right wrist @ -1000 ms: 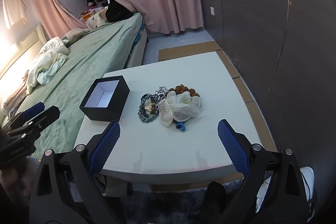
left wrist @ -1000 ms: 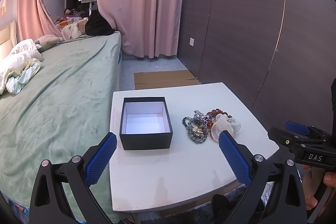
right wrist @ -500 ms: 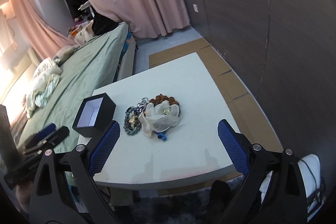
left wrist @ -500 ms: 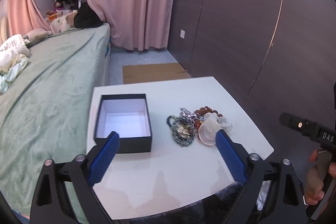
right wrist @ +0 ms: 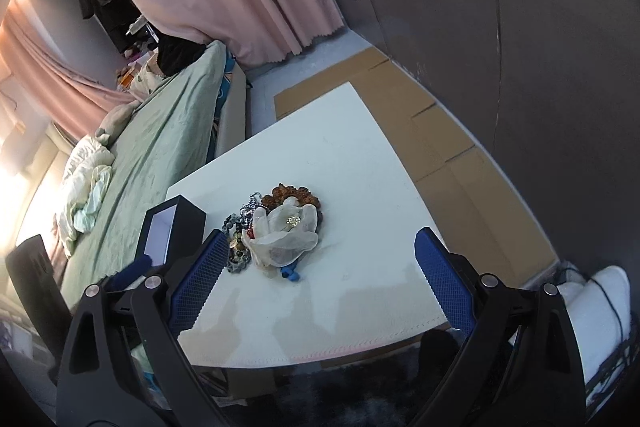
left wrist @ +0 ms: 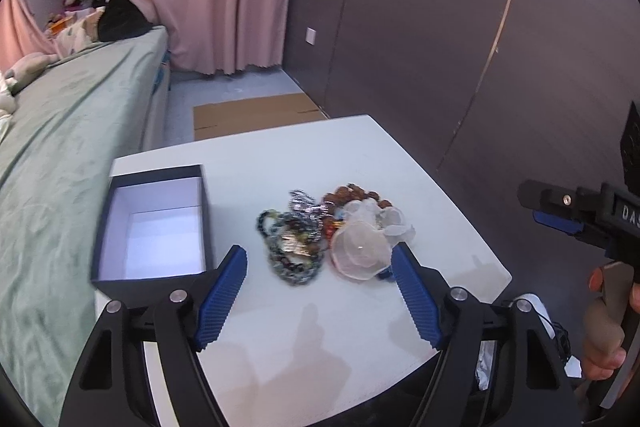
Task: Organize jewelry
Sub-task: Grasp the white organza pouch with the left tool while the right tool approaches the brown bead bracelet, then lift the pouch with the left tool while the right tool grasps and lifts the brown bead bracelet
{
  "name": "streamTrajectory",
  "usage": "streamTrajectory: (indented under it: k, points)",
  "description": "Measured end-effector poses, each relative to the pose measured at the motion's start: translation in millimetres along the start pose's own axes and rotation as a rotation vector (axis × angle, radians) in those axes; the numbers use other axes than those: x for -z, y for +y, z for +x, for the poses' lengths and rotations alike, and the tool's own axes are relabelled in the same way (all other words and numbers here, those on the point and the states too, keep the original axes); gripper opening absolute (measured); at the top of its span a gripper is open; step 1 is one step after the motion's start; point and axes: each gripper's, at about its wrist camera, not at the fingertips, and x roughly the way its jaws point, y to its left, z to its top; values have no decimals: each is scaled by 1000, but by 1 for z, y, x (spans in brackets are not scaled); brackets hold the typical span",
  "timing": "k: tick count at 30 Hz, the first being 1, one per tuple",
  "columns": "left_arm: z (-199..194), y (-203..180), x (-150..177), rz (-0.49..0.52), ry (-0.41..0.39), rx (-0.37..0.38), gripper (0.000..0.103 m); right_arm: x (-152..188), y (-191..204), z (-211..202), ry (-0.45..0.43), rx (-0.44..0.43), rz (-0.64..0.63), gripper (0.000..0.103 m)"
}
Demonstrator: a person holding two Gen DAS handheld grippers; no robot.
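Here we see both tongs with jaws spread wide and nothing between them. The left gripper [left wrist: 318, 265] hovers low over the near part of the white table [left wrist: 360, 339], its blue ribbed fingers [left wrist: 222, 293] framing the jewelry heap. The right gripper [right wrist: 316, 267] hangs farther back and higher above the near table edge, likewise released; its body appears at the right border of the left wrist view, held in the person's hand [left wrist: 604, 327].

Just beyond the left gripper lies the heap. We distinguish a dark beaded bracelet [left wrist: 294, 253], a silver chain [left wrist: 304, 205], a reddish-brown bead string [left wrist: 352, 193] and a sheer white pouch [left wrist: 362, 251] that rests partly on the beads; a small gold ornament [right wrist: 294, 221] shows through the pouch in the right wrist view, and a small blue piece [right wrist: 290, 273] lies at its near edge. All pieces touch or overlap.

To the left of the heap, near but apart, stands an open black box [left wrist: 154, 227] with a white lining, and it holds nothing.

We judge the task barely begun: no item has been sorted, and every piece remains to be lifted from the heap and placed, presumably into the box.
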Motion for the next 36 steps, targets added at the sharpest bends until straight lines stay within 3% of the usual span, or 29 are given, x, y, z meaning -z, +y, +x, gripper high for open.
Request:
streamTrajectory:
  k: [8, 18, 23, 28, 31, 36]
  points:
    - [38, -14, -3, 30, 56, 43, 70, -10, -3, 14, 11, -1, 30, 94]
    - [83, -19, -12, -15, 104, 100, 69, -16, -14, 21, 13, 47, 64, 94]
    - [100, -24, -11, -25, 136, 100, 53, -18, -21, 27, 28, 59, 83, 94]
    - [105, -21, -8, -36, 155, 90, 12, -18, -22, 32, 46, 44, 93, 94]
    - [99, -17, -9, -38, 134, 73, 4, -17, -25, 34, 54, 31, 111, 94]
    - [81, -7, -15, -61, 91, 76, 1, -16, -26, 39, 70, -10, 138, 91]
